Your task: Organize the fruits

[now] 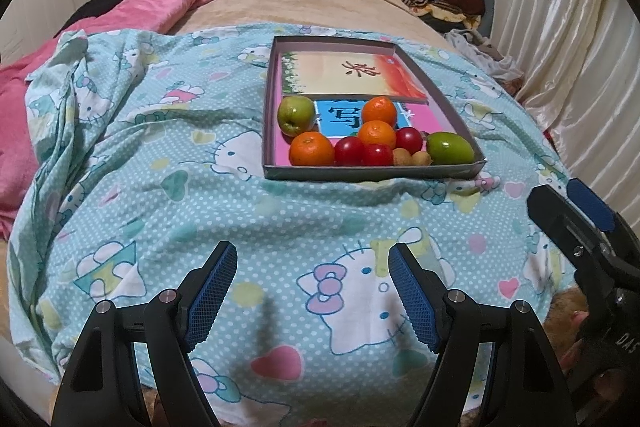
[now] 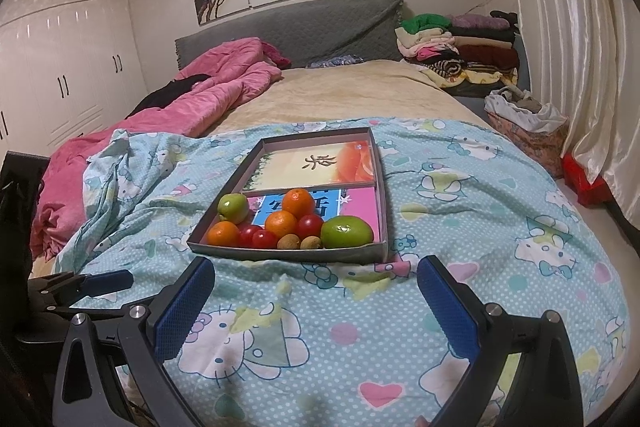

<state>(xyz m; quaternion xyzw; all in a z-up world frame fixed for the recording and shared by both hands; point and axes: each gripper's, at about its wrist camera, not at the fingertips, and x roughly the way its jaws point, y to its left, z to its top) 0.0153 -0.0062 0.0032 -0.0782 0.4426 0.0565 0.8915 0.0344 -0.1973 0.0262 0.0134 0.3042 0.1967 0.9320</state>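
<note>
A bed covered with a pale blue cartoon-cat sheet (image 2: 360,339) fills the scene, and on it rests a shallow grey cardboard tray (image 2: 384,195) divided crosswise into a far compartment and a near one. All the fruit is bunched in the near compartment, on top of a pink and blue printed card; the far compartment holds only a card with a brush-painted character. From the right wrist view the fruit reads as follows: a small green apple (image 2: 233,207) at the left edge, three mandarins, one toward the back (image 2: 298,203), one in the middle (image 2: 281,223) and one at the front left corner (image 2: 223,233), three red cherry tomatoes touching them (image 2: 310,225) (image 2: 264,239) (image 2: 249,233), two small brown round fruits (image 2: 287,242) (image 2: 309,242), perhaps longans, against the front wall, and a larger green fruit (image 2: 346,231) lying on its side at the right. The left gripper (image 1: 312,291) and right gripper (image 2: 316,303) both hover over the sheet short of the tray, jaws spread wide with nothing between the blue ridged pads, touching no fruit. Handling is a matter of judgement: the mandarins and apple look firm and light and should take a squeeze across their widest middle; the tomatoes look smooth, slippery and easily crushed, so a gentle closing at the equator seems wise; the brown fruits are small and could roll or slip out of a wide jaw. Because the pieces touch one another, lifting one may nudge its neighbours, and the tray on soft bedding may shift.
</note>
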